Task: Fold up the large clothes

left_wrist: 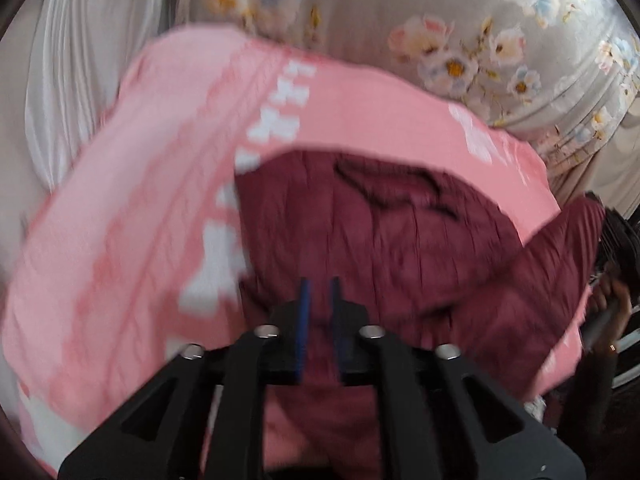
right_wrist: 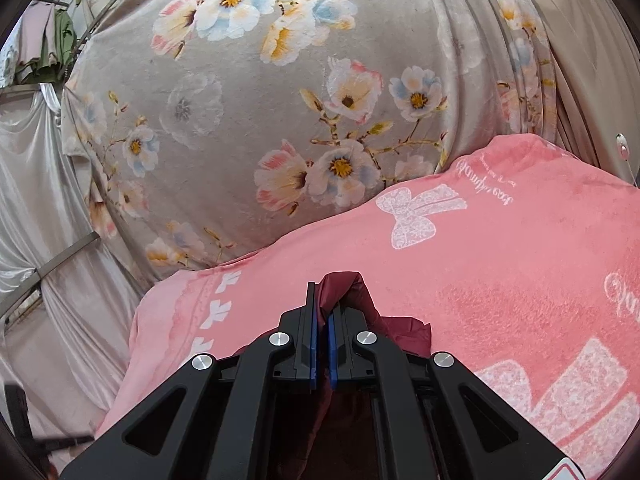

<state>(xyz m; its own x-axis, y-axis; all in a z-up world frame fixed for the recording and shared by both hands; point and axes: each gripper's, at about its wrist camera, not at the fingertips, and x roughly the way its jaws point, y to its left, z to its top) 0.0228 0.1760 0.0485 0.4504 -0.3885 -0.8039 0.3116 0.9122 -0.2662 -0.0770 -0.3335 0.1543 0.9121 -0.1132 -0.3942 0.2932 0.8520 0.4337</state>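
Note:
A maroon quilted garment (left_wrist: 380,224) lies spread over a pink blanket (left_wrist: 120,208) with white bow prints. My left gripper (left_wrist: 319,292) is shut on the maroon garment's near edge, with fabric between its blue pads. The view is blurred. My right gripper (right_wrist: 322,300) is shut on a bunched corner of the maroon garment (right_wrist: 348,292), held above the pink blanket (right_wrist: 500,260). In the left wrist view the garment's far right end (left_wrist: 560,248) reaches toward the other hand (left_wrist: 608,296).
A grey floral blanket (right_wrist: 260,120) hangs behind the pink one and also shows in the left wrist view (left_wrist: 460,40). Pale satin curtains (right_wrist: 40,184) hang at the left. A metal rail (right_wrist: 52,268) crosses them. Hanging clothes (right_wrist: 48,40) show at the far upper left.

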